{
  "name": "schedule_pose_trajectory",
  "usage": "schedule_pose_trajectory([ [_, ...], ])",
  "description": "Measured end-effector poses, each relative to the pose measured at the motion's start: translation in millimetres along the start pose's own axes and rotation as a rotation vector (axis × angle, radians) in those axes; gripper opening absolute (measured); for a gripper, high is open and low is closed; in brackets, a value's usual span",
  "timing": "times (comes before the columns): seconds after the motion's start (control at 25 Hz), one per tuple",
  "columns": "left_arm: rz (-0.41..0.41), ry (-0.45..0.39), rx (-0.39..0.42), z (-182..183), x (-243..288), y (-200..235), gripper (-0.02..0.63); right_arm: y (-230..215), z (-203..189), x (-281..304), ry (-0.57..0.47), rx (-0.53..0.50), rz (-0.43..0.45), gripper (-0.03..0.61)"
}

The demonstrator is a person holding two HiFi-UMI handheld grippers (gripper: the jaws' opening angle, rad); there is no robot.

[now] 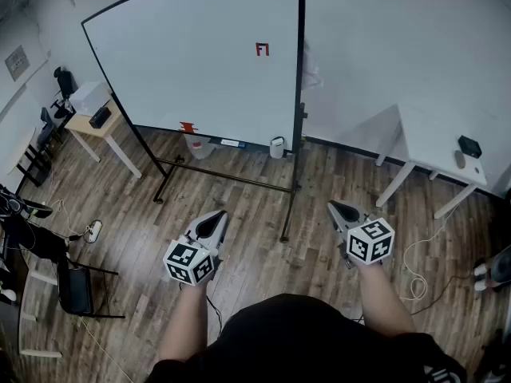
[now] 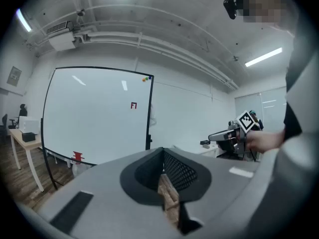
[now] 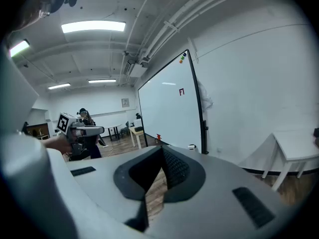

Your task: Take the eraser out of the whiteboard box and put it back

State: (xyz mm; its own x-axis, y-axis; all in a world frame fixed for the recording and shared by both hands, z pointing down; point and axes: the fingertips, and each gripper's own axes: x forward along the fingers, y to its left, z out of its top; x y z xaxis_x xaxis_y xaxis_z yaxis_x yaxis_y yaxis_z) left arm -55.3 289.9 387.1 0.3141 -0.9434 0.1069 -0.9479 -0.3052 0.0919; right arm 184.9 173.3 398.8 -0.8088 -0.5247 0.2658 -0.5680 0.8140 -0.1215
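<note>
A large whiteboard (image 1: 204, 62) on a black wheeled stand fills the far middle of the head view. A small white box (image 1: 277, 147) hangs at the right end of its tray, beside the post. I cannot make out an eraser. A red clip (image 1: 187, 127) sits on the tray, and a small red mark (image 1: 262, 49) shows on the board. My left gripper (image 1: 215, 220) and right gripper (image 1: 338, 209) are held over the wood floor, well short of the board. Both are shut with nothing between the fingers. The left gripper view shows its tips (image 2: 163, 153) meeting, and the right gripper view shows the same (image 3: 160, 151).
A small table (image 1: 94, 116) with a white box and a black item stands at the left. A white table (image 1: 435, 146) with dark items is at the right. A black chair (image 1: 76, 290) and cables (image 1: 415, 282) lie on the floor. The stand's foot bar (image 1: 227, 178) crosses ahead.
</note>
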Motion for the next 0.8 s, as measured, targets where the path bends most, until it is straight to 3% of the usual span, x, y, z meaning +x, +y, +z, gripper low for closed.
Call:
schedule_pose_trajectory([
  [0.8, -0.019, 0.077, 0.022, -16.5, 74.6, -33.7, 0.012, -57.2, -9.8, -0.3, 0.010, -0.021, 0.050, -0.003],
])
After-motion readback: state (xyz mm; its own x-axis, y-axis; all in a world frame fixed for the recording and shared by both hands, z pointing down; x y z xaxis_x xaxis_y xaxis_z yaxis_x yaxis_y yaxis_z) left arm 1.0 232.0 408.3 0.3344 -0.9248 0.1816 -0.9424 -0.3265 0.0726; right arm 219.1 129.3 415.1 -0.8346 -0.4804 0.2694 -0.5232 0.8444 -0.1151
